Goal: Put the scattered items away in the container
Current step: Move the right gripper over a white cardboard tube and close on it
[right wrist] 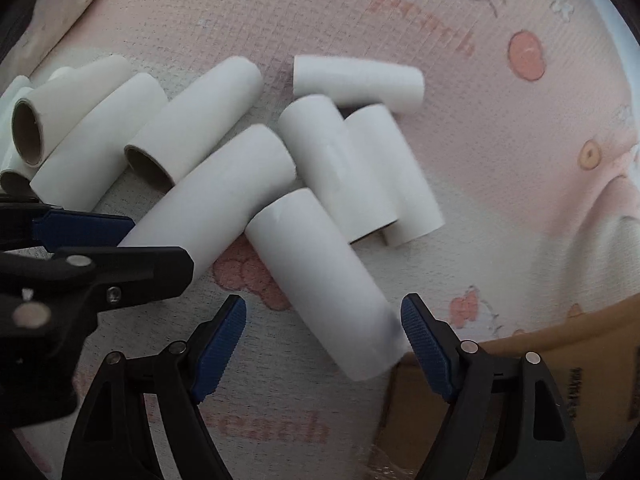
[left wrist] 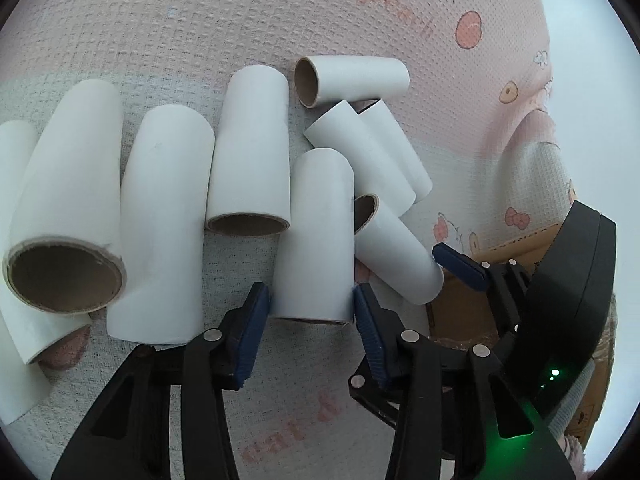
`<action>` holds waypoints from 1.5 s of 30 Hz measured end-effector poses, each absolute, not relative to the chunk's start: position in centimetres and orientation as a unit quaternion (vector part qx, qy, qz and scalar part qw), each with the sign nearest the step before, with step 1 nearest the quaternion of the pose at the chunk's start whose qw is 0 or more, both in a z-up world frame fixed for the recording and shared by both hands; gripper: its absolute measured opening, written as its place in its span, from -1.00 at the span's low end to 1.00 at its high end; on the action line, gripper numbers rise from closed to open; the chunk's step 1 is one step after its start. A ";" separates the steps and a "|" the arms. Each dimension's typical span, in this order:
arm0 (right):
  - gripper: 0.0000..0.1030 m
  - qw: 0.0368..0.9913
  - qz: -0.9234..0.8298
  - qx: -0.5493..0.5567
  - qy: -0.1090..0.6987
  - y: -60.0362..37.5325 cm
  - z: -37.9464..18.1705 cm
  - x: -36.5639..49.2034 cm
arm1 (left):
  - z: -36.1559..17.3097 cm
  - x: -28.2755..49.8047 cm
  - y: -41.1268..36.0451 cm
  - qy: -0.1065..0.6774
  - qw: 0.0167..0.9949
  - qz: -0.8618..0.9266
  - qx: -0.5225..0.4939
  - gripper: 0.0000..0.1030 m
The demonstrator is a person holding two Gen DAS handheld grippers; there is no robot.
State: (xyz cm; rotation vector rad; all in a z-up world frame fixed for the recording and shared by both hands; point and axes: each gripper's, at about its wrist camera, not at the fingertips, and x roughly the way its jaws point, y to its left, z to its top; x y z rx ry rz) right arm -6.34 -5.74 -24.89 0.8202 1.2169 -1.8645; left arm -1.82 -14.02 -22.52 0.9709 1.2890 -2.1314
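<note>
**Both grippers down over the tube pile**

Left gripper (left wrist: 312, 312) is bracketing the near end of one white tube (left wrist: 316, 236). Its right pad is touching the tube's edge; the left pad is sitting just beside the tube, with a thin gap showing. No firm clamp is visible — jaws are standing about one tube-width apart.

Right gripper (right wrist: 324, 328) is hanging with jaws wide, straddling the lower end of a slanted tube (right wrist: 324, 280). The right pad is lying just beside that end, the left pad well apart from it. Nothing is being held.

Tubes are lying scattered on the pink patterned mat (left wrist: 160, 20), none upright:
- a row of four or so side by side toward the mat's left part, one large tube (left wrist: 68, 216) showing its brown open end
- a crossed cluster nearer the middle, several tubes overlapping and touching
- one tube (left wrist: 352, 80) lying crosswise beyond the cluster, alone.

Cardboard box (right wrist: 520, 360) is sitting at the mat's near right corner — only its brown wall and rim are showing. The slanted tube's end is lying just at the box's edge; whether it is touching, I cannot tell.
</note>
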 end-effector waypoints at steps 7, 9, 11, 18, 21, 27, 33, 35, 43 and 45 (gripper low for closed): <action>0.12 0.362 -0.715 0.304 0.515 -5.4 -25.2 -6.5 | -22.7 -1.1 -13.6 0.473 0.232 -0.775 0.349 -0.07; -0.04 0.355 -0.715 0.295 0.526 -5.1 -25.0 -6.5 | -22.7 -0.7 -13.4 0.473 0.234 -0.775 0.348 -0.07; -0.10 0.355 -0.713 0.298 0.526 -4.7 -24.6 -6.6 | -22.6 -0.4 -13.2 0.477 0.234 -0.773 0.348 -0.07; 0.00 0.344 -0.703 0.228 0.580 -4.6 -26.9 -6.3 | -21.5 0.4 -11.9 0.448 0.259 -0.777 0.357 -0.08; -0.01 0.350 -0.707 0.247 0.562 -4.4 -26.5 -7.2 | -20.9 1.2 -11.1 0.429 0.285 -0.778 0.359 -0.13; -0.07 0.370 -0.713 0.292 0.519 -4.2 -25.1 -8.3 | -19.9 3.7 -10.6 0.420 0.337 -0.766 0.351 -0.53; -0.15 0.389 -0.719 0.448 0.362 -2.4 -22.8 -11.3 | -21.0 6.4 -10.7 0.437 0.352 -0.737 0.377 -0.55; -0.17 0.401 -0.699 0.496 0.324 -1.6 -22.7 -11.8 | -20.5 6.9 -10.3 0.431 0.356 -0.742 0.371 -0.55; -0.17 0.405 -0.675 0.532 0.312 1.0 -22.7 -12.0 | -18.0 3.3 -8.5 0.321 0.398 -0.759 0.402 0.08; -0.19 0.409 -0.669 0.541 0.303 1.7 -22.5 -12.0 | -17.5 2.1 -8.3 0.291 0.389 -0.767 0.419 0.08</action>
